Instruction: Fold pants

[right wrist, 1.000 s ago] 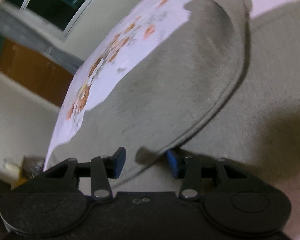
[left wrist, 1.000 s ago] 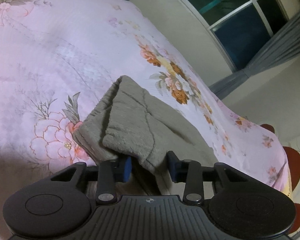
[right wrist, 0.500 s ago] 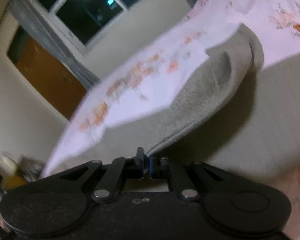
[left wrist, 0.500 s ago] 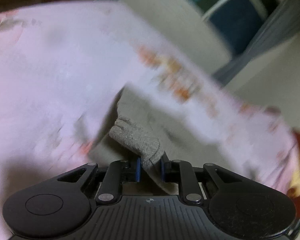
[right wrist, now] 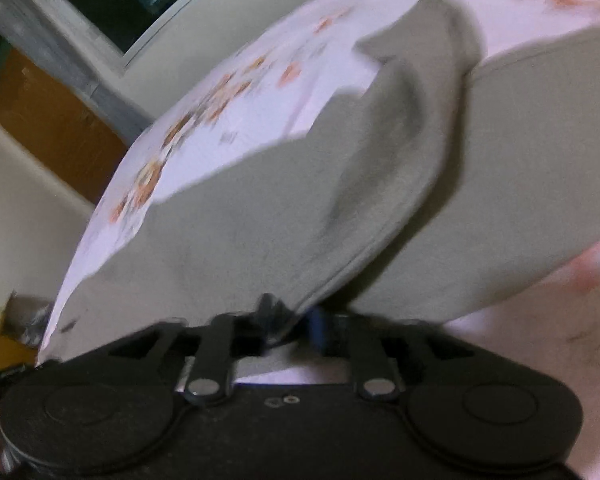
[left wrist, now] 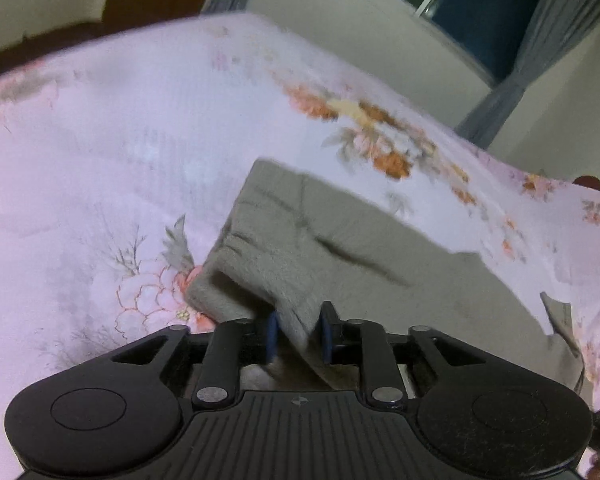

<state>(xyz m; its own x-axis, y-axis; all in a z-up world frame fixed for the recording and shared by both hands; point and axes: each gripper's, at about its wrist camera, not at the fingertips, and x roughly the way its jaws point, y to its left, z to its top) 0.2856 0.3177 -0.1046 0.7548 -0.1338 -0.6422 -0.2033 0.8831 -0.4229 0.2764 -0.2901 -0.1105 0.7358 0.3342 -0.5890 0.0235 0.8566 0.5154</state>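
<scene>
Grey pants (left wrist: 300, 240) lie on a bed with a pink floral sheet (left wrist: 120, 140). In the left wrist view my left gripper (left wrist: 299, 336) is shut on a thick corner of the pants, with cloth bunched between its blue pads. In the right wrist view the pants (right wrist: 260, 208) fill the middle, one layer lifted and curled over the layer below. My right gripper (right wrist: 292, 324) is shut on the hemmed edge of that lifted layer. Both views are blurred by motion.
The bed's far edge runs along a cream wall with a dark window (left wrist: 480, 12) and grey curtains (left wrist: 540, 40). A brown wooden door or cabinet (right wrist: 48, 120) stands at the left. Some clutter (right wrist: 8, 328) lies on the floor by the bed's edge.
Both grippers went from open around the cloth to shut on it. They have since lifted and carried the gripped pants edges across the bed, and the lifted layer has unfolded wider.
</scene>
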